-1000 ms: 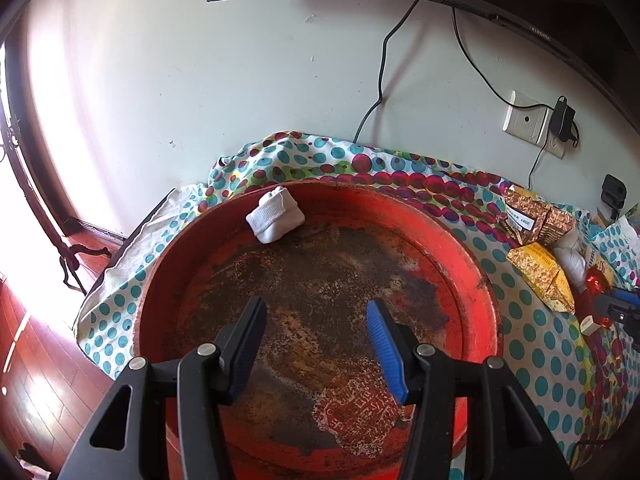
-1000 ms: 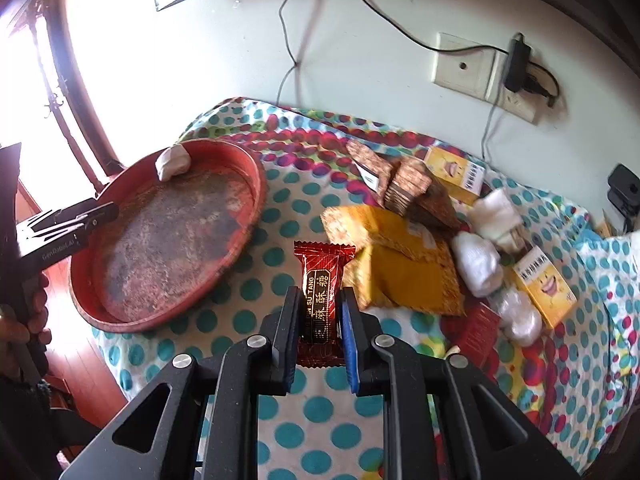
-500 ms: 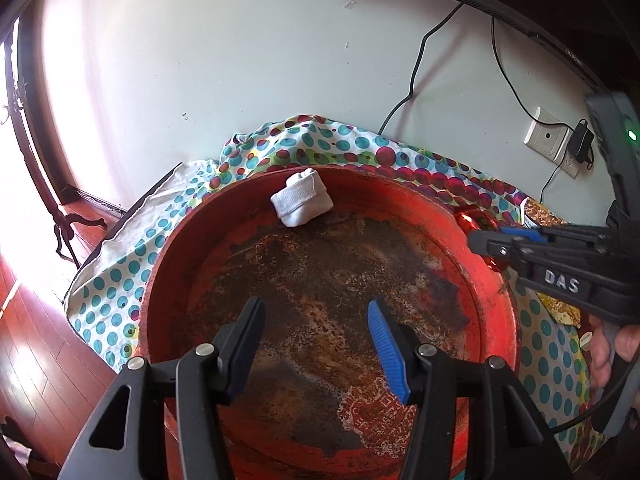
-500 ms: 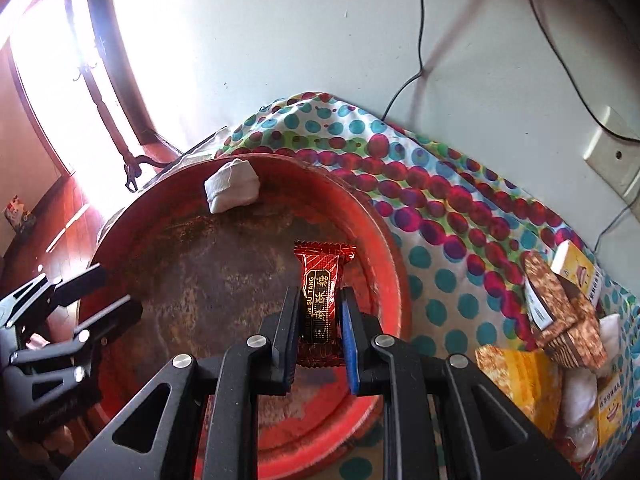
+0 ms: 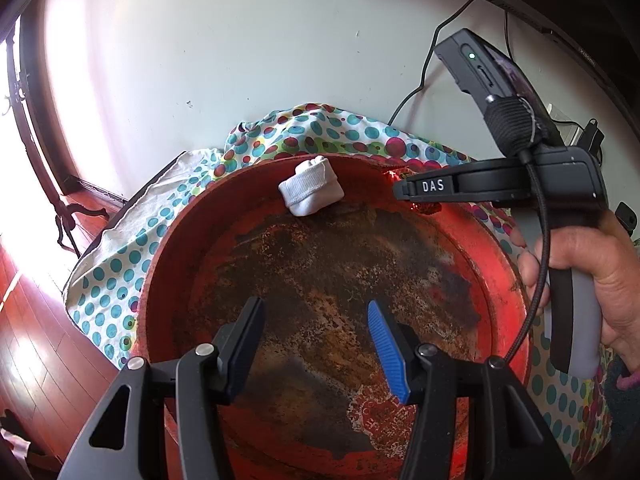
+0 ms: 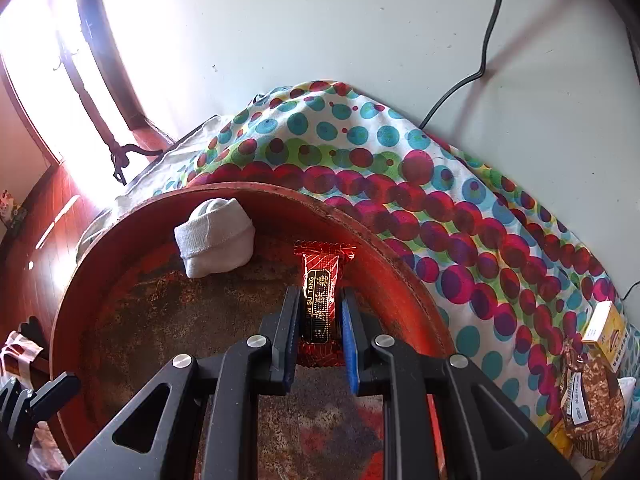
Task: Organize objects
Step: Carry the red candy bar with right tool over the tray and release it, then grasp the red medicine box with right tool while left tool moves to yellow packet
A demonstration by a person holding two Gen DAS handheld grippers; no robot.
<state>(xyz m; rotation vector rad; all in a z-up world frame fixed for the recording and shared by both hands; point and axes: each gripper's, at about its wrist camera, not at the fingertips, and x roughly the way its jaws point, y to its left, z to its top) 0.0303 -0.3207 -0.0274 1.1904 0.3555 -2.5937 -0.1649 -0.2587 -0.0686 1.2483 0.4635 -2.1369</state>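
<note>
A worn round red tray (image 5: 504, 280) (image 6: 404, 264) lies on a polka-dot cloth (image 6: 460, 220). A rolled white sock (image 5: 311, 192) (image 6: 216, 240) rests against the tray's far wall. My right gripper (image 6: 320, 312) is shut on a red candy bar in a wrapper (image 6: 320, 292), holding it over the tray's far side, right of the sock. In the left wrist view the right gripper (image 5: 420, 190) reaches in from the right, with bits of the red wrapper (image 5: 426, 209) showing. My left gripper (image 5: 316, 332) is open and empty above the tray's near part.
Snack packets and a yellow box (image 6: 604, 332) lie on the cloth at the far right. A white wall (image 6: 360, 40) with a black cable (image 6: 480, 60) stands just behind the table. The table's left edge drops to a wooden floor (image 5: 36, 340).
My right gripper carried the candy bar from above the cloth to over the tray's far side near the sock. My left gripper stayed open above the tray.
</note>
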